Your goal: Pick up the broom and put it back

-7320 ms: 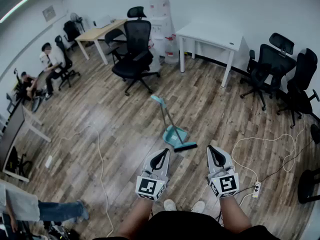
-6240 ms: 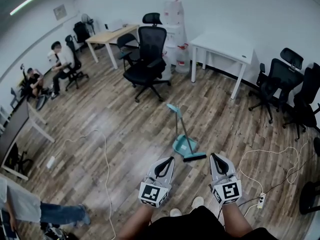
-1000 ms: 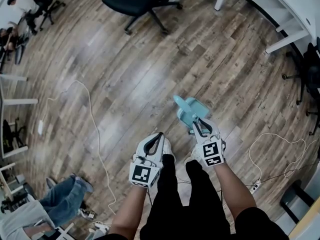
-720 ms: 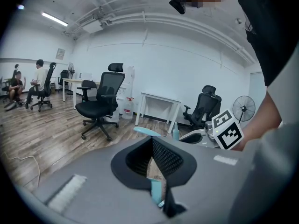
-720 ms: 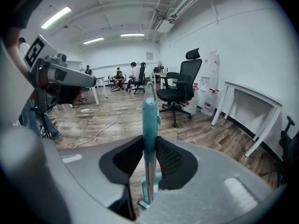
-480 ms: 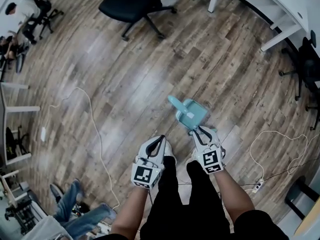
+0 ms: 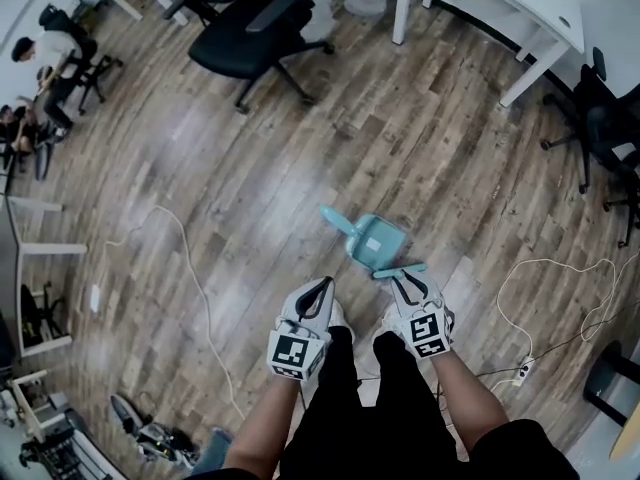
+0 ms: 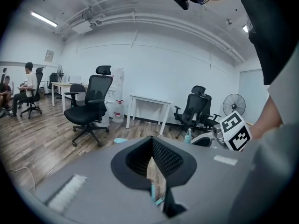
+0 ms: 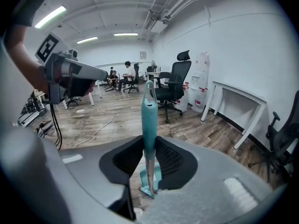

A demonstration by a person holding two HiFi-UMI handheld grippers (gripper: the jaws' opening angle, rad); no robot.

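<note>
**A:** Where's the broom (image 9: 149, 111)?

**B:** It's upright in the right gripper (image 7: 403, 278). The jaws are partly closed and clamped on the broom from both sides, just below its smooth teal plastic sleeve. That sleeve has a hang loop at the top. Below the ribbed black pads it's a thin bare metal shaft running down towards the floor (image 7: 250, 168).

**A:** And the lower end?

**B:** It ends at a ribbed teal plastic piece on the wood-grain planks. I can't tell whether it touches them. In the head view the teal dustpan (image 7: 378, 240), a shallow tray with a stubby handle, sits at 11 o'clock from the right gripper, just beyond its tips.

**A:** Left gripper (image 7: 320, 290)?

**B:** Its tips meet in a narrow V with nothing in them. It's at 9 o'clock from the right one, apart from the broom.

**A:** Surroundings?

**B:** There's a black mesh office chair (image 7: 240, 43) at 11 o'clock and a white desk (image 7: 510, 8) at 1 o'clock. A thin white cable (image 7: 190, 268) snakes across the floor at 9 o'clock.
</note>
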